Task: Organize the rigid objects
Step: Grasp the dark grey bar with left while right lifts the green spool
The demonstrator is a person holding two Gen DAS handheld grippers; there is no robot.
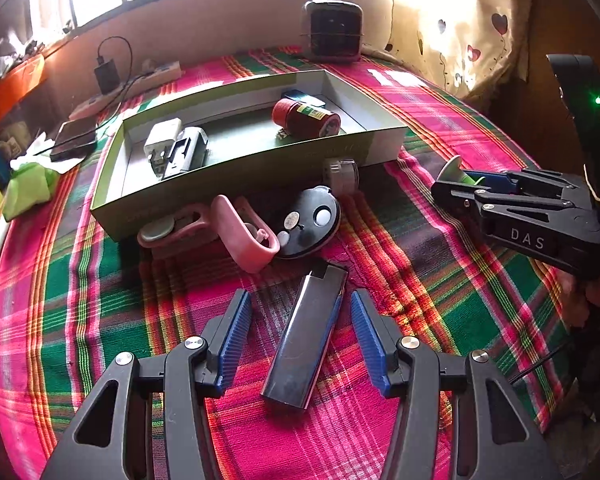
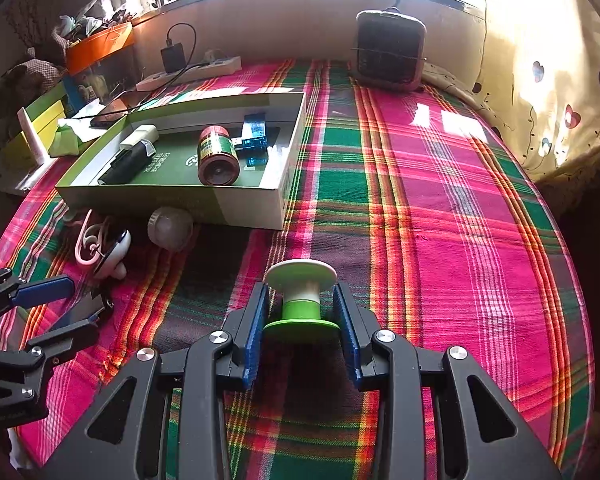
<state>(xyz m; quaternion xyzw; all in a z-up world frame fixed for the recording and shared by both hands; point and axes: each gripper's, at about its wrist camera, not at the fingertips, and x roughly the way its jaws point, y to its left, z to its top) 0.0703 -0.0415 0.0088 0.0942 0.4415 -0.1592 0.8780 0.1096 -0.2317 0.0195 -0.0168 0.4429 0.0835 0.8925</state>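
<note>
My left gripper (image 1: 296, 304) is open, its blue pads on either side of a dark flat lighter-like case (image 1: 306, 336) lying on the plaid cloth. My right gripper (image 2: 302, 300) is shut on a green and white spool (image 2: 301, 298); it also shows in the left wrist view (image 1: 456, 174). A shallow green box (image 1: 236, 184) holds a red jar (image 1: 306, 118), a white plug (image 1: 162, 142), a black and grey adapter (image 1: 186, 152) and a blue item (image 1: 302, 98). The box (image 2: 172, 198) and jar (image 2: 217, 156) show in the right wrist view too.
In front of the box lie a pink clip-like piece (image 1: 242, 234), a black round disc (image 1: 310, 222) and a small clear cap (image 1: 340, 174). A small heater (image 1: 332, 30) stands at the back. A power strip (image 1: 128, 88), phone (image 1: 74, 140) and green cloth (image 1: 30, 188) lie left.
</note>
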